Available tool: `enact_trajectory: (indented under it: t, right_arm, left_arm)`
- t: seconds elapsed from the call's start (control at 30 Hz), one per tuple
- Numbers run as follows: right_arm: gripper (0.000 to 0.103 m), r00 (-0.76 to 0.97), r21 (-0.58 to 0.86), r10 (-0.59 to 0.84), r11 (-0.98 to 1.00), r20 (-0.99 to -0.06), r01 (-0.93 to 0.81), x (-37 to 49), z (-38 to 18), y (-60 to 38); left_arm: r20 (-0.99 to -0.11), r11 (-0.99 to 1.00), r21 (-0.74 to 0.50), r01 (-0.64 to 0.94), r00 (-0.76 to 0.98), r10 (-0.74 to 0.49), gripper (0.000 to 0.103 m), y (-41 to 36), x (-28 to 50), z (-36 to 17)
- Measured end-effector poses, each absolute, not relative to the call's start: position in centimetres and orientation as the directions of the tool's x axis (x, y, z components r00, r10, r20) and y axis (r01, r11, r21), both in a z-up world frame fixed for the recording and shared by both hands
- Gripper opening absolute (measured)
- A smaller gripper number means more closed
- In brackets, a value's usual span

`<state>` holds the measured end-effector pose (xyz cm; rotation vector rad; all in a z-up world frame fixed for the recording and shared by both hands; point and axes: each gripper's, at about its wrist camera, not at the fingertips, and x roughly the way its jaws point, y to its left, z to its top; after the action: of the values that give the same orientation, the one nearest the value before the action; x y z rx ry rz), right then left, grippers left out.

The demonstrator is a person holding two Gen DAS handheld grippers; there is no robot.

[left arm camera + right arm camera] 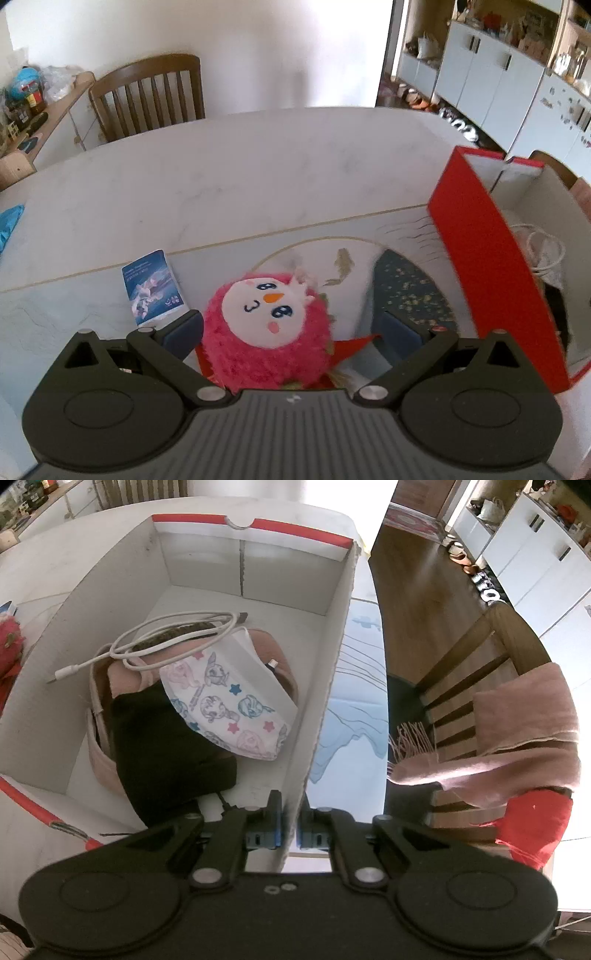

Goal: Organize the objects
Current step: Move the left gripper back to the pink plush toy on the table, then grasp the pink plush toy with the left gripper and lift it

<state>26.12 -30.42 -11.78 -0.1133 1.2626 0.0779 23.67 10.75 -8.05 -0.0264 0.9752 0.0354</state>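
Observation:
A pink plush toy [266, 328] with a white face lies on the table mat, between the wide-open jaws of my left gripper [288, 328]; the fingers do not touch it. A blue tissue pack [153, 286] lies just left of it. A red-and-white cardboard box [480, 266] stands at the right. In the right wrist view my right gripper [289, 829] is shut on the box's right wall [328, 686]. Inside the box lie a white cable [166, 640], a patterned face mask [229, 701], a pink pouch [110, 753] and a black item [166, 746].
The white marble table [221, 184] has a printed mat [406, 280]. A wooden chair [147, 96] stands at the far side. Another chair [480, 686] with a pink scarf [517, 738] stands right of the box. A sideboard [33, 118] with clutter is far left.

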Motion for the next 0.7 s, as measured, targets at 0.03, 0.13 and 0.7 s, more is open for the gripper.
enact_trajectory:
  t: [0.03, 0.13, 0.7]
  right_arm:
    - [0.006, 0.302, -0.043, -0.004, 0.992, -0.953, -0.120, 26.1, -11.8, -30.4]
    - [0.006, 0.303, -0.042, -0.005, 0.992, -0.953, -0.116, 26.1, -11.8, -30.4]
    - [0.006, 0.303, -0.040, -0.005, 0.993, -0.953, -0.112, 26.1, -11.8, -30.4]
  left_arm:
    - [-0.832, 0.999, 0.004, -0.040, 0.554, 0.025, 0.103, 10.7, 24.0, -8.3]
    - [-0.847, 0.999, 0.036, -0.026, 0.530, 0.044, 0.103, 10.5, 24.9, -9.2]
    - [-0.887, 0.994, 0.089, -0.068, 0.448, 0.110, 0.090, 11.7, 27.0, -12.3]
